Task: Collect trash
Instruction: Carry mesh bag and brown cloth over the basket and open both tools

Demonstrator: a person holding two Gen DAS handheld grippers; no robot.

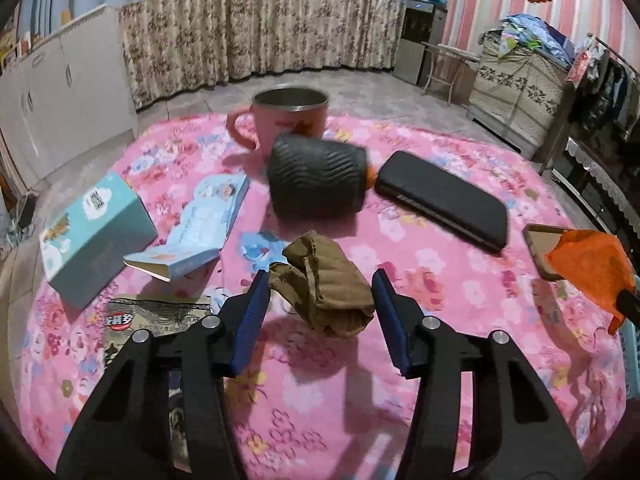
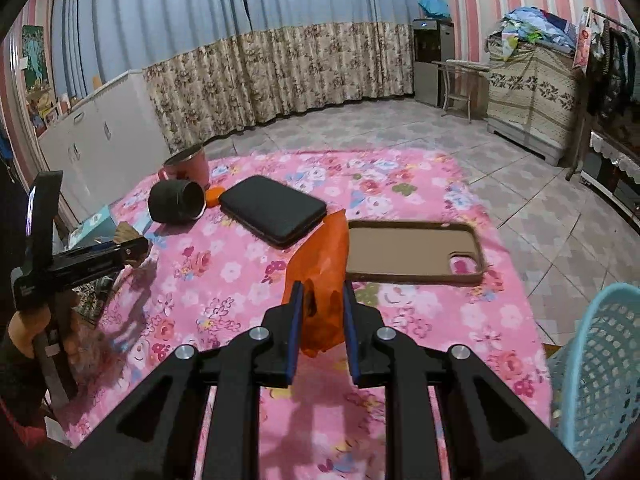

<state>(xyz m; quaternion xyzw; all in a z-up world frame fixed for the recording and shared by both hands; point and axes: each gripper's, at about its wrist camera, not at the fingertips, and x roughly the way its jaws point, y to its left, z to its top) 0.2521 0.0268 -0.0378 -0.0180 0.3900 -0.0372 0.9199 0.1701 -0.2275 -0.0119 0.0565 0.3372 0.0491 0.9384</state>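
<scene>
My left gripper [image 1: 321, 285] holds a crumpled brown paper wad [image 1: 326, 286] between its jaws, lifted a little above the pink floral cloth [image 1: 320, 392]; the wad shows in the right wrist view [image 2: 130, 236] at the left gripper's tip. My right gripper [image 2: 320, 292] is shut on an orange plastic wrapper [image 2: 324, 280], which hangs above the cloth; it shows in the left wrist view [image 1: 588, 264] at the far right. A light-blue mesh basket [image 2: 596, 376] stands at the table's right edge.
On the cloth: a pink mug [image 1: 288, 120], a dark ribbed cup lying on its side [image 1: 318, 178], a black case [image 1: 442, 200], a brown phone case [image 2: 412, 252], two teal boxes [image 1: 96, 236] [image 1: 200, 226], a snack packet [image 1: 152, 324], a small orange fruit [image 2: 216, 197].
</scene>
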